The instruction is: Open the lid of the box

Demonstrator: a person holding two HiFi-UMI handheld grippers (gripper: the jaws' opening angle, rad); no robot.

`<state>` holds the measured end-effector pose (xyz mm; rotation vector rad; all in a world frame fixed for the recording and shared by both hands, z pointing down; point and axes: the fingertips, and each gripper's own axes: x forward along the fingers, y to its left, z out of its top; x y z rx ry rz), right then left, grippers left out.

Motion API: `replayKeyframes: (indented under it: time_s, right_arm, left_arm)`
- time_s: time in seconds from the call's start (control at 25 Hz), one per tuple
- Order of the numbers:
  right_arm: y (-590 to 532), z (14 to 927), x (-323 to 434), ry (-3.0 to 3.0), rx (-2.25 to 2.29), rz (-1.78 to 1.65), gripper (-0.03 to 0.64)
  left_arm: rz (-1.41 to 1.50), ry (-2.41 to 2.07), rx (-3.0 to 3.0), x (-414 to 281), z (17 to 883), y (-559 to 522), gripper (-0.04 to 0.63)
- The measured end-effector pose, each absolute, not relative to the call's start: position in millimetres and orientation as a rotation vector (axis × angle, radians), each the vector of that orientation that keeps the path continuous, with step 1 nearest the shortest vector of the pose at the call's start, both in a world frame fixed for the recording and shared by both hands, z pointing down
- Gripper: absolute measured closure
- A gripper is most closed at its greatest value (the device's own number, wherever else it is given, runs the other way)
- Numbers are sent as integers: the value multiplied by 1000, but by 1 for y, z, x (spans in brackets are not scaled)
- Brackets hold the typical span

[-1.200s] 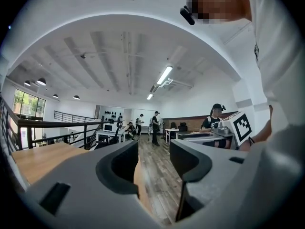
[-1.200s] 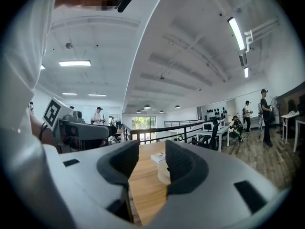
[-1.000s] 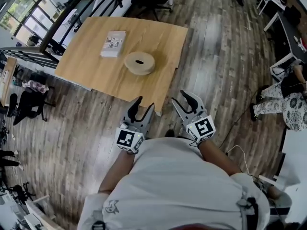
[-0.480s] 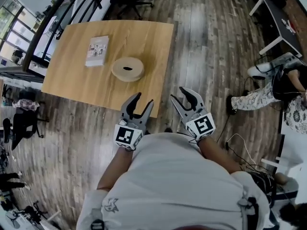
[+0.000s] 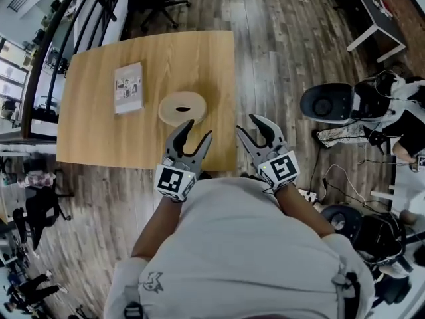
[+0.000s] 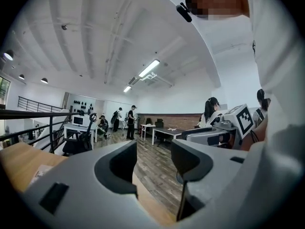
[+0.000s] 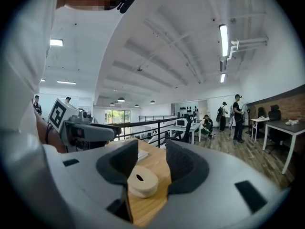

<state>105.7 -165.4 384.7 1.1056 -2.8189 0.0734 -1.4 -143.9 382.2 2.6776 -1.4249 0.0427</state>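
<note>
Worktop (image 5: 93, 138) of pale wood, seen from above, takes the left and middle of the head view. Far left on it lies a flat booklet (image 5: 127, 88), alone.

Right of the booklet, near it but apart, sits the round box (image 5: 182, 107). It is pale and low, with a dark oval hole in its top. It lies flat toward the near right part of the worktop, top flush, and nothing touches it.

Next, left gripper (image 5: 198, 129), held about level above the worktop, tips on the near side of the round box. Its own view shows the jaws spread, just now opening a little wider. Nothing stands between them; only the worktop edge and plank floor (image 6: 155, 163) show beyond. A marker cube (image 5: 174, 181) sits at its back end, against the person's white shirt (image 5: 246, 258).

Then right gripper (image 5: 249, 125), beside the left one and apart from it, just off the worktop's right edge by the near right corner. Its jaws are spread too, likewise just opened a touch more. Its own view looks across the worktop. The round box shows through the gap, lying further off and clear of both pads, with the booklet behind it.

Right of the worktop, on the floor:
- a black round seat (image 5: 325, 102)
- cables (image 5: 339, 178) nearer in
- a seated person (image 5: 398, 111) at the right edge
</note>
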Motion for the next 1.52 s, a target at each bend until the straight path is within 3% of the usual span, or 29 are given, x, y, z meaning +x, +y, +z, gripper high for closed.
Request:
replayKeyframes:
  time_s: [0.68,1.52]
  right_arm:
    - [-194,405,-28,-2671,1204,54,420]
    - [-248,525,-79,-2418,865,128,382]
  left_arm:
    - [74,-1192,2673,-154,431,-177,362]
    - [477,-862,2743,-213,572,-221,324]
